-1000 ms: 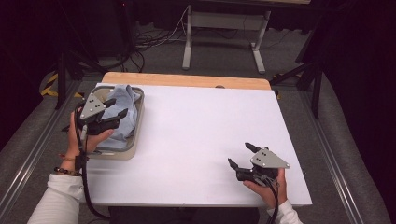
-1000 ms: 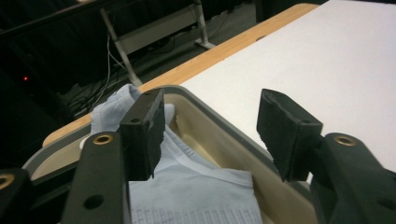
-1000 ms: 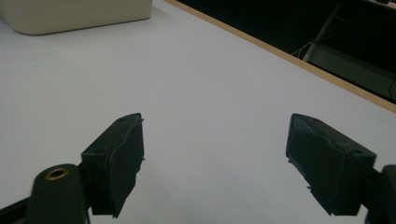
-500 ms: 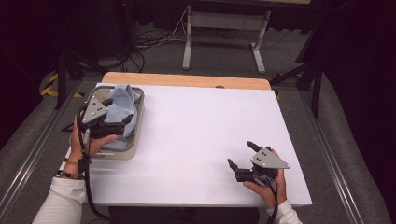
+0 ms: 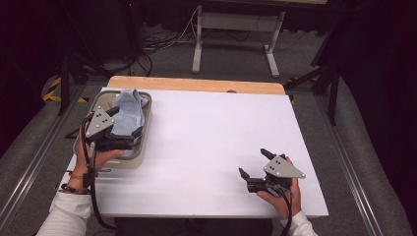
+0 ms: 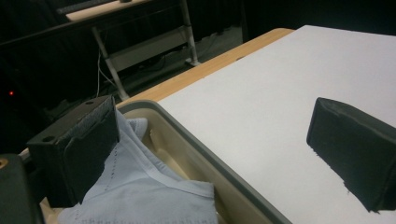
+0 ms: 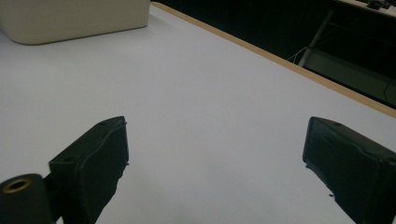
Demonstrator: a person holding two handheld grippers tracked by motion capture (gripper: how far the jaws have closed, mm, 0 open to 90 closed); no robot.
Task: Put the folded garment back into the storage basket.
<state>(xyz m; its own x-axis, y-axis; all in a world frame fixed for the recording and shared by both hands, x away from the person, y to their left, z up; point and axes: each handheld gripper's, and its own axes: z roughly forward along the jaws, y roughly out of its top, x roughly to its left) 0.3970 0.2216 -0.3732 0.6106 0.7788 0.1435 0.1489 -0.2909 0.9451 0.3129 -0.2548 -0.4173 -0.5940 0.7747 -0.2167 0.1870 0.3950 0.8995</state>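
A light blue cloth [image 5: 129,109] lies bunched in a beige bin with a grey rim [image 5: 147,123] at the table's left. My left gripper [image 5: 127,122] hovers over the bin, open; its jaws have just been opening. In the left gripper view [image 6: 219,140] one jaw rests beside the cloth [image 6: 149,191] and the other stands over the white table, with the bin rim [image 6: 196,144] between them and nothing pressed. My right gripper [image 5: 252,162] sits low over the table's near right, open and empty [image 7: 215,158]; its jaws have just been opening too.
The white tabletop [image 5: 211,137] has a wooden strip [image 5: 196,84] along its far edge. In the right gripper view the bin's beige wall [image 7: 70,18] stands at the far left. Beyond the table are a metal stand [image 5: 236,22] and floor cables [image 5: 162,42].
The left jaws have spread wider and no longer pinch the cloth, which lies in the bin. The right jaws have also widened a little. Both hands have barely shifted.
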